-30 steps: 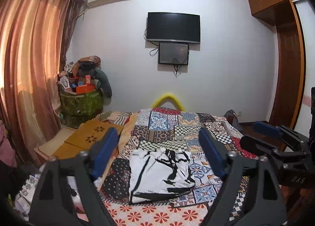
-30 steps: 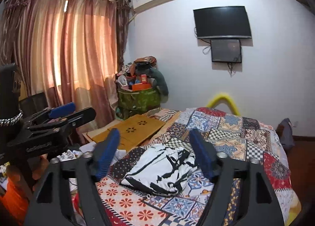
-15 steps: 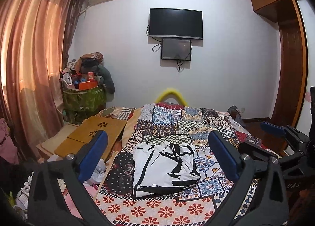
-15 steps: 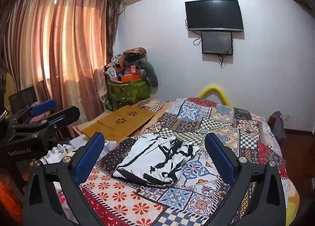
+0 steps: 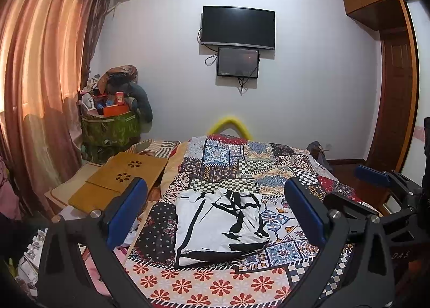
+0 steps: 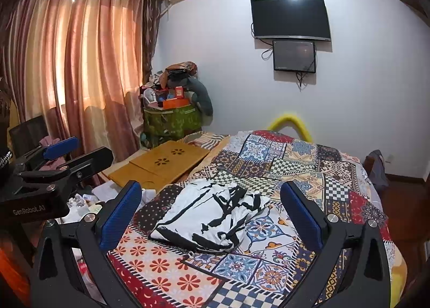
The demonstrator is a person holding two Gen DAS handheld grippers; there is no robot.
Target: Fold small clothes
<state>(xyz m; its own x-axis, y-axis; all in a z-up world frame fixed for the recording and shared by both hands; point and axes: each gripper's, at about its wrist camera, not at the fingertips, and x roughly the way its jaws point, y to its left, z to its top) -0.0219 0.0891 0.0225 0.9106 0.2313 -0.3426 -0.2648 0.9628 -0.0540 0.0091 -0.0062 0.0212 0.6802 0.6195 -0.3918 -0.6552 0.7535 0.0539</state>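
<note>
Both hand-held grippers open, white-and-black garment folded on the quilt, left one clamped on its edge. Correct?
Not quite. The left hand-held gripper holds nothing: the left wrist view shows its jaws wide apart above the white-and-black garment, which lies free on the quilt. The rest stands: right hand-held gripper is open too.

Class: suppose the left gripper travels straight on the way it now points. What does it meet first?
Most likely the black-and-white garment lying on the patchwork quilt, framed between its open fingers; depth is uncertain.
</note>
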